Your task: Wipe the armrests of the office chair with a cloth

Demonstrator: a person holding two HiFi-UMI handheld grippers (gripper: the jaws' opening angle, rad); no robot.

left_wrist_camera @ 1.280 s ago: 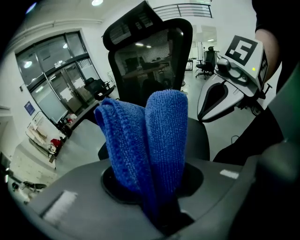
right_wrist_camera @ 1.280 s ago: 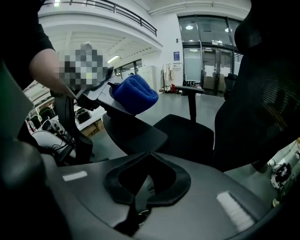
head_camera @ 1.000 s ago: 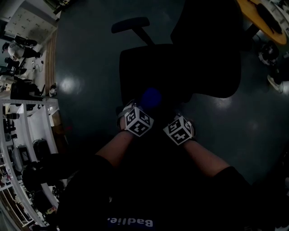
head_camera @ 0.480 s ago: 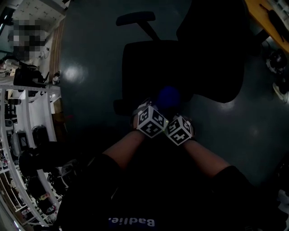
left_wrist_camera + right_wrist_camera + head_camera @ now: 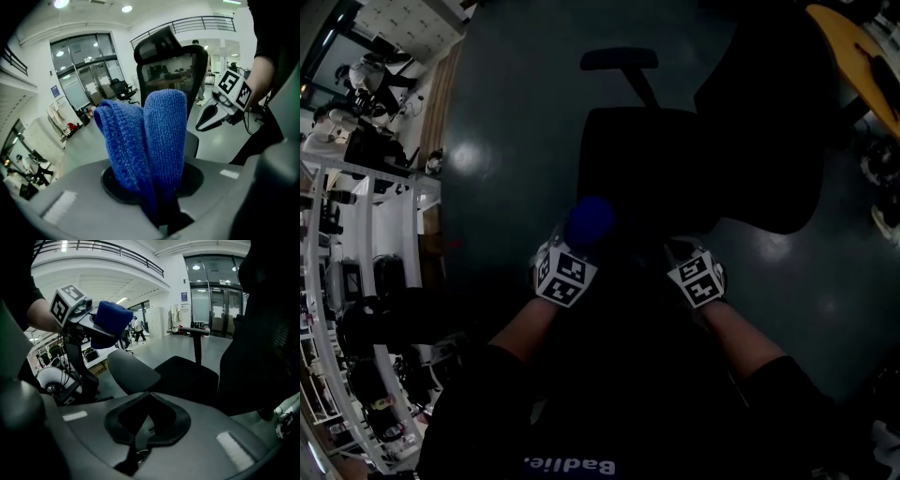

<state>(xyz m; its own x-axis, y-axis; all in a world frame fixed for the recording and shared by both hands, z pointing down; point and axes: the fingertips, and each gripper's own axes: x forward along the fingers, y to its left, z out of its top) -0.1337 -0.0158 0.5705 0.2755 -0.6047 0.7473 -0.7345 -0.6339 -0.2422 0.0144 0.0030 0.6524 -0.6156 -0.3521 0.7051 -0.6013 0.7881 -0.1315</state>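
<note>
Floor: dark grey floor [image 5: 487, 112] under the black office chair [image 5: 675, 159].
Left gripper [image 5: 161, 211]: pinching the folded blue cloth [image 5: 150, 140] upright, raised near the armrest [image 5: 133, 371] and apart from it.
Right gripper [image 5: 143, 427]: jaws pressed together, nothing between, forearm [image 5: 736, 333] stretched forward, level with the left.

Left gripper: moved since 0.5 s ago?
Yes: the left gripper with the blue cloth went left along the front of the chair seat, away from the right gripper.

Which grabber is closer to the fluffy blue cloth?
Left. The left gripper is shut on the blue cloth; the right gripper is apart from it, off to its right, holding nothing.
</note>
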